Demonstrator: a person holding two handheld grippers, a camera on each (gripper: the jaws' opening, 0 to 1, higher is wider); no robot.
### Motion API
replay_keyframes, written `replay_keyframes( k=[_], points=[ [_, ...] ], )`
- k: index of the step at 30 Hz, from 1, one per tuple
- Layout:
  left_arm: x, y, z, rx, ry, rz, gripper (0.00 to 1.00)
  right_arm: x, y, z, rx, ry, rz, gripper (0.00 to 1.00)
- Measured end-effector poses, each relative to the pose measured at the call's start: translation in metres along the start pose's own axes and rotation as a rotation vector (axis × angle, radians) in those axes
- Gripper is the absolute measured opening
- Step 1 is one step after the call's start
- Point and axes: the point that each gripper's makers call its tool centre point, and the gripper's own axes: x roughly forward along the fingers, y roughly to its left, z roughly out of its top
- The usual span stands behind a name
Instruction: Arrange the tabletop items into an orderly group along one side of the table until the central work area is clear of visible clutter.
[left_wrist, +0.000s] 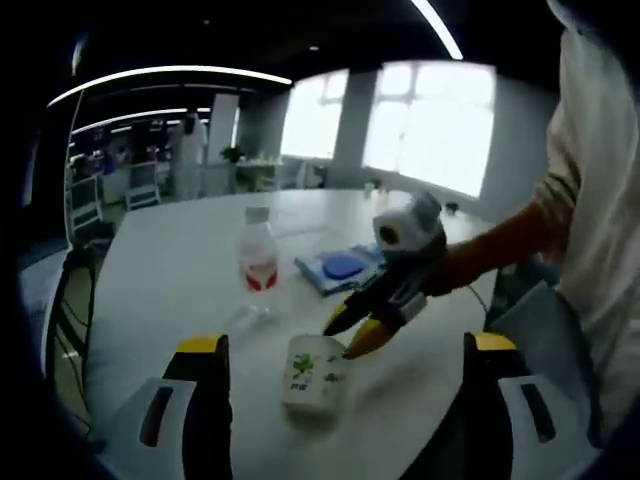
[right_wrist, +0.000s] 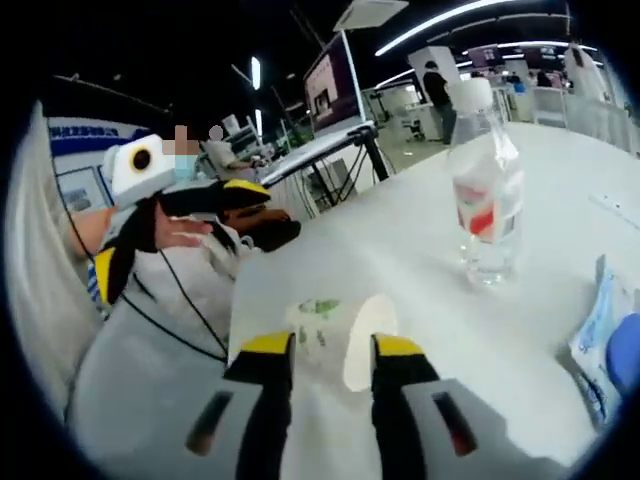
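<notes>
Beside the water bottle (left_wrist: 259, 262), on the side nearer the person, a white paper cup with a green leaf print (left_wrist: 315, 374) lies on the white table (left_wrist: 180, 260). The right gripper (left_wrist: 358, 335) reaches it, its yellow-tipped jaws narrowed around the cup's rim; in the right gripper view (right_wrist: 332, 350) the rim edge sits between them, apparently pinched, though full contact is hard to confirm. The left gripper (left_wrist: 345, 345) hangs just short of the cup with jaws wide apart and nothing between them. Past the bottle, on its far side from the cup, lies a blue and white packet (left_wrist: 338, 268).

The step looks like lifting the cup to move it toward the bottle and packet. A thin paper rim will buckle under a hard squeeze, so the bite should be deep enough to hold but gentle. Carry it low and level, set it upright just beside the bottle, and keep the swing clear of the bottle, which looks light and could tip.
</notes>
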Motion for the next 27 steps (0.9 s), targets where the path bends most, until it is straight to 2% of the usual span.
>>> replay_keyframes(
  k=[4, 9, 14, 20, 27],
  points=[
    [0.000, -0.001, -0.001, -0.004, 0.004, 0.008, 0.92, 0.003, -0.002, -0.002, 0.032, 0.005, 0.024, 0.17],
    [-0.002, -0.001, -0.004, -0.010, 0.007, 0.013, 0.90, 0.003, -0.001, -0.001, 0.026, 0.012, 0.040, 0.06],
    [-0.002, 0.002, -0.007, -0.013, 0.009, 0.013, 0.89, 0.003, 0.003, 0.001, 0.028, 0.017, 0.059, 0.01],
    [0.001, -0.001, -0.005, -0.008, 0.009, 0.003, 0.88, 0.000, 0.011, 0.002, 0.019, 0.027, 0.086, 0.00],
    [0.006, -0.005, -0.003, 0.006, 0.006, -0.015, 0.87, -0.016, 0.017, 0.005, 0.037, 0.010, 0.087, 0.00]
  ],
)
